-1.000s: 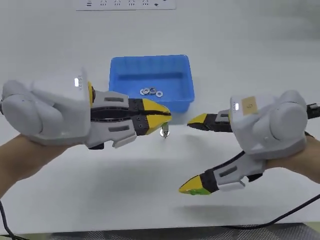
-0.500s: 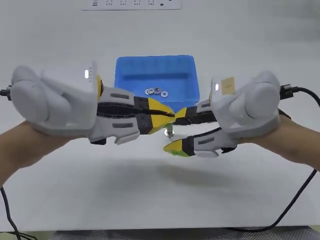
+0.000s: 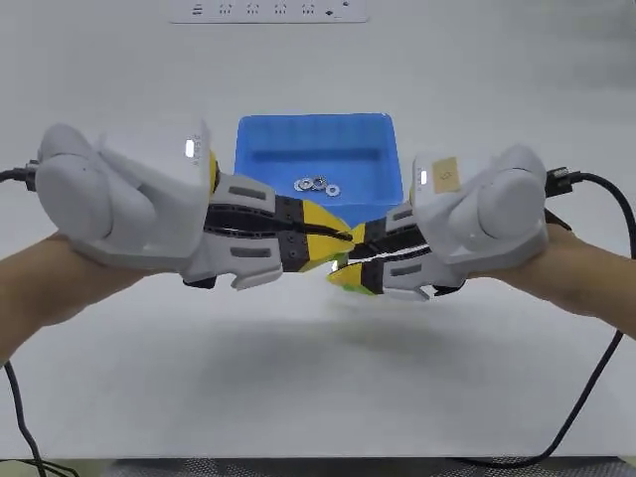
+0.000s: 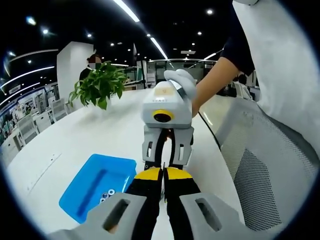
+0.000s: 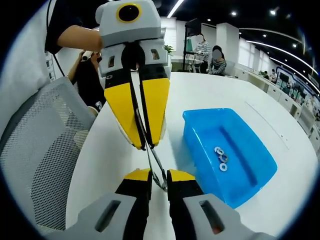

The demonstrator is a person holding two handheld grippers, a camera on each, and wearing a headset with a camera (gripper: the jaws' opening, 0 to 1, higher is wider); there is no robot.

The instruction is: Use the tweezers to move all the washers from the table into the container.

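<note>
Right claw — spread a second ago — now pinches tweezers tip-to-tip with left claw, also pinching them | washers seen lie in container | likely a handover — no pick yet

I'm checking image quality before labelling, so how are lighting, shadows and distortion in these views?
Head view: even bright light, a soft shadow across the table, washers distinct. Left gripper view: strong fisheye bending, ceiling lights as bright streaks. Right gripper view: same bending, tweezers crisp.
</note>
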